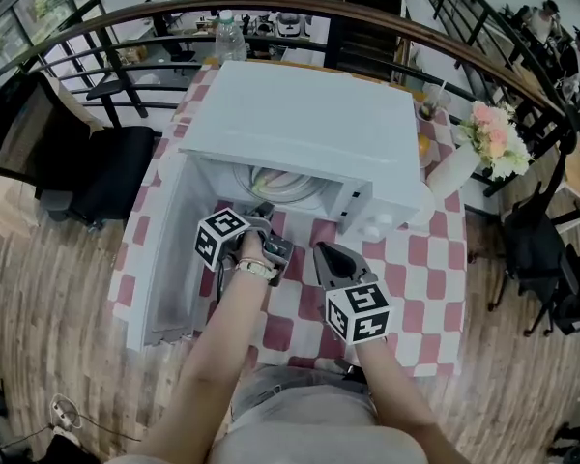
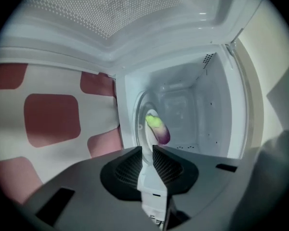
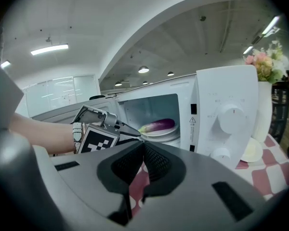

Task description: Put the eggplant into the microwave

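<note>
The microwave stands on a table under a red-and-white checked cloth, its door swung wide open at its left. Inside it, the eggplant lies on its side on the round plate on the microwave's floor, purple with a green stem end. Nothing else shows in the cavity.

The left claw hovers just in front of the microwave's opening, pointing in at the eggplant. Its jaws stand a narrow gap apart with nothing between them, and it is clear of the eggplant.

The right claw is in front of the microwave too, to the right of the left claw and below the control knobs. Its jaws are closed tip to tip and grip nothing.

To the right of the microwave stands a white vase of flowers, and behind it a clear bottle.
</note>
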Available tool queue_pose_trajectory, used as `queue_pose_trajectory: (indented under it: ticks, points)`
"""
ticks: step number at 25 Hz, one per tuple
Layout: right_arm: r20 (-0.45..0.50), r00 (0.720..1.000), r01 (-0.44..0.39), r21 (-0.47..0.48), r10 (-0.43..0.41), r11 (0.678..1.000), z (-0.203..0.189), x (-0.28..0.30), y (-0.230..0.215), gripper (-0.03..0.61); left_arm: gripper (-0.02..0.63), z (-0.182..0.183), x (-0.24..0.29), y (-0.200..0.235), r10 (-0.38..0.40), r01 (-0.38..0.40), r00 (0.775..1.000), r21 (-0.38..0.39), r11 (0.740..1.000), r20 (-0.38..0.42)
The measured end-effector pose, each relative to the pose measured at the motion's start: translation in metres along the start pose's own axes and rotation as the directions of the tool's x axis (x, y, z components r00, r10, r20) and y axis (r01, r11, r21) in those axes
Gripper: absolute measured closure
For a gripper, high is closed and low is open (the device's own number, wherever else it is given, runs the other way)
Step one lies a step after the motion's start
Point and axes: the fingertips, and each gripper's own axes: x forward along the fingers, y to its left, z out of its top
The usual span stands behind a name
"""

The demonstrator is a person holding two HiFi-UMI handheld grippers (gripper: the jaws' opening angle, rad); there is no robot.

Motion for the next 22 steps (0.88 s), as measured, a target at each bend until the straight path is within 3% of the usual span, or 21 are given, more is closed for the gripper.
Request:
queue_pose_trajectory:
  ticks: [4,11,22]
  points:
    - [0.01,1.0,-0.007,-0.006,0.008,1.0,0.007,-0.004,0.005,0.552,0.607,-0.012,-0.016,-0.002,-0.01,0.011,0.999,0.024,1.0,-0.035]
    - [0.03,0.999,-0.018,-0.007,0.018,1.0,0.016,-0.009,0.013,0.552,0.609,-0.025,-0.039,-0.022,-0.111,0.114,0.993,0.059,0.992,-0.045]
    - [0.084,0.996,-0.017,-0.008,0.018,1.0,0.029,-0.023,0.015,0.554,0.611,-0.049,-0.075,-0.064,-0.31,0.315,0.949,0.219,0.924,-0.057]
